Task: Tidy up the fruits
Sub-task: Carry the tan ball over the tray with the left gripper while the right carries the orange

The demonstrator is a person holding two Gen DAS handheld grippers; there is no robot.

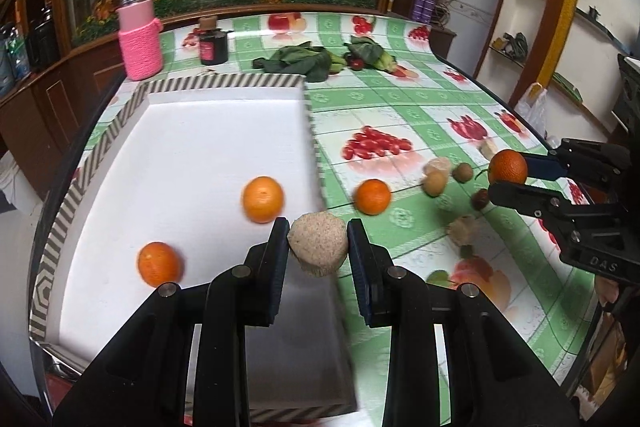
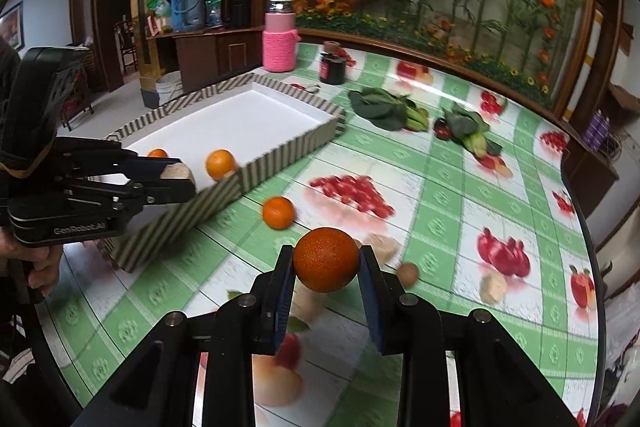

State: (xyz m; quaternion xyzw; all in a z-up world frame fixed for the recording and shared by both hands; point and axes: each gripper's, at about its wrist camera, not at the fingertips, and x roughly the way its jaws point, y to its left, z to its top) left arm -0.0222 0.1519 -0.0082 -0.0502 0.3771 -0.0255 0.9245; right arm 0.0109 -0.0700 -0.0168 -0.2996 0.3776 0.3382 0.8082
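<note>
While a green-checked fruit-print tabletop [image 1: 400,115] is filling the room before a flowered mural, the left tool [image 1: 318,247] is clamping a beige lump [image 1: 317,247] over the striped tray [image 1: 224,83]; the right tool [image 2: 326,261] is gripping an orange [image 2: 326,259] above the cloth.

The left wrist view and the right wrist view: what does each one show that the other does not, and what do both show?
Only the left wrist view shows the left gripper head-on, clamped on the beige lump, and the purple bottles.

Only the right wrist view shows the hand on the left gripper's handle and the blue jugs on the cabinet.

Both show the striped tray with two oranges inside, one orange on the tablecloth, the pink bottle, the leafy greens, and the right gripper gripping a dark orange.
</note>
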